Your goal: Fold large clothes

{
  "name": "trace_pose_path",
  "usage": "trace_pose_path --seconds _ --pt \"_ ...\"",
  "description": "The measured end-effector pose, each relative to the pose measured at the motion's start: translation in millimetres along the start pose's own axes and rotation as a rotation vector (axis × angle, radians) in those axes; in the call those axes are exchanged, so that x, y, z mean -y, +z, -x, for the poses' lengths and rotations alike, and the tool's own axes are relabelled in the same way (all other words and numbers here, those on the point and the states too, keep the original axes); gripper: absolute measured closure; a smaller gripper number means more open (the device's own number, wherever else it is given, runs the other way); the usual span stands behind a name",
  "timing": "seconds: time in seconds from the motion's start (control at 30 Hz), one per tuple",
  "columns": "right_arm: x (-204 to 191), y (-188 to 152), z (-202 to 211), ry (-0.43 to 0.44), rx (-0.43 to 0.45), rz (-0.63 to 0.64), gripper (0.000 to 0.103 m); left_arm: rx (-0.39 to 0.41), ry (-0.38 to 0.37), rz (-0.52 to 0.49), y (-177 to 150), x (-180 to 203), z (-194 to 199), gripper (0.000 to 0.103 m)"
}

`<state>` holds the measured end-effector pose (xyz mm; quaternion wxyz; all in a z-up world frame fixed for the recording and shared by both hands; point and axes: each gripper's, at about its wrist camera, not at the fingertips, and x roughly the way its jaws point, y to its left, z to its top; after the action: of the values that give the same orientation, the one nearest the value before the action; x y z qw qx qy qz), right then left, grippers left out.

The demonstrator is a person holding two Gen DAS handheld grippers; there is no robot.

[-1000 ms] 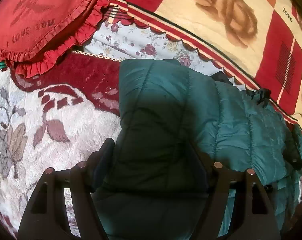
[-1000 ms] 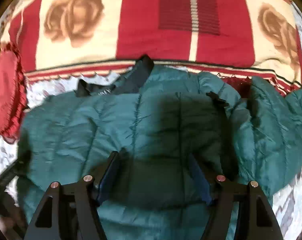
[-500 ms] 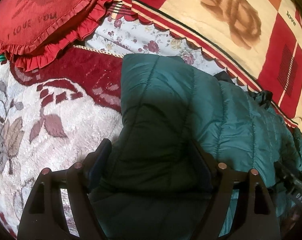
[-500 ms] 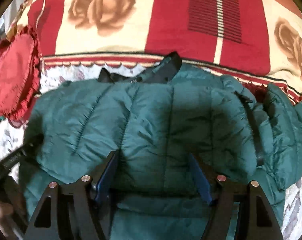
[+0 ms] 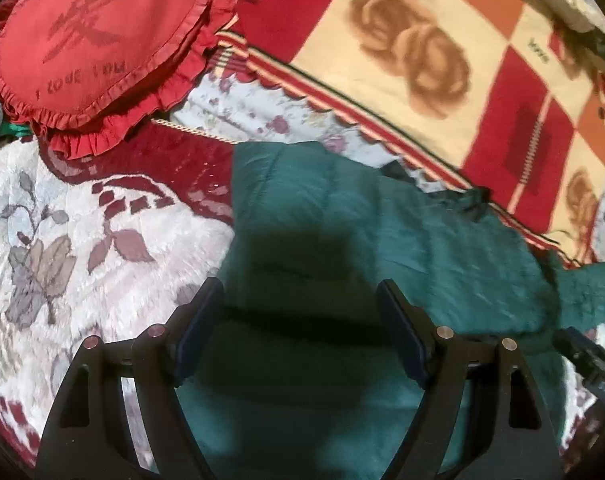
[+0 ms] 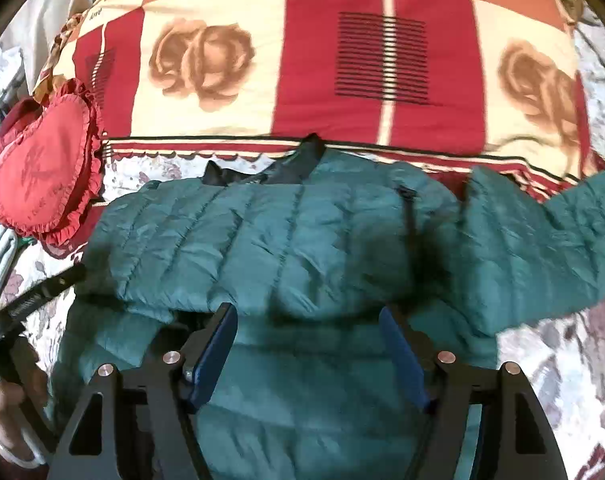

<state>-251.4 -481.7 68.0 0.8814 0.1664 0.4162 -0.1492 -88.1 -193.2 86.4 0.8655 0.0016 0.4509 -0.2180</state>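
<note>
Floral bedspread (image 5: 82, 240) under teal jacket (image 6: 302, 240)

Teal quilted puffer jacket (image 6: 302, 240), spread flat on bed. Dark collar (image 6: 302, 156) at far edge. Upper part lies folded over the lower body; one sleeve (image 6: 542, 240) extends right. Left end squared off (image 5: 302, 200).

I see a red heart-shaped ruffled cushion (image 5: 90, 52) lying against a red-and-cream rose-print blanket (image 6: 310, 64), with a floral sheet (image 5: 254, 116) just beside them and a plush leaf-patterned bedspread (image 5: 62, 248) below.
</note>
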Motion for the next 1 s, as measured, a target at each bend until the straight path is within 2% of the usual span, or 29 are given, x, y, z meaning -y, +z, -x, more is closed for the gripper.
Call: trace_pose_path --seconds 0.17,0.3,0.43,0.67,1.0 --pt "28 -10 20 -0.027 0.024 -0.051 0.029 -0.017 -0.042 -0.045 -14 23 21 0.024" --pt "65 -10 36 -0.074 0.056 -0.123 0.019 -0.019 -0.061 -0.088 -25 39 30 0.024" --pt "110 -7 51 -0.152 0.077 -0.190 0.019 0.003 -0.059 -0.129 -31 52 38 0.024" --pt "167 -8 67 -0.223 0.090 -0.270 0.019 0.005 -0.059 -0.142 -35 61 42 0.024" --pt "218 -15 84 -0.253 0.112 -0.363 0.019 0.007 -0.058 -0.154 -42 64 44 0.024"
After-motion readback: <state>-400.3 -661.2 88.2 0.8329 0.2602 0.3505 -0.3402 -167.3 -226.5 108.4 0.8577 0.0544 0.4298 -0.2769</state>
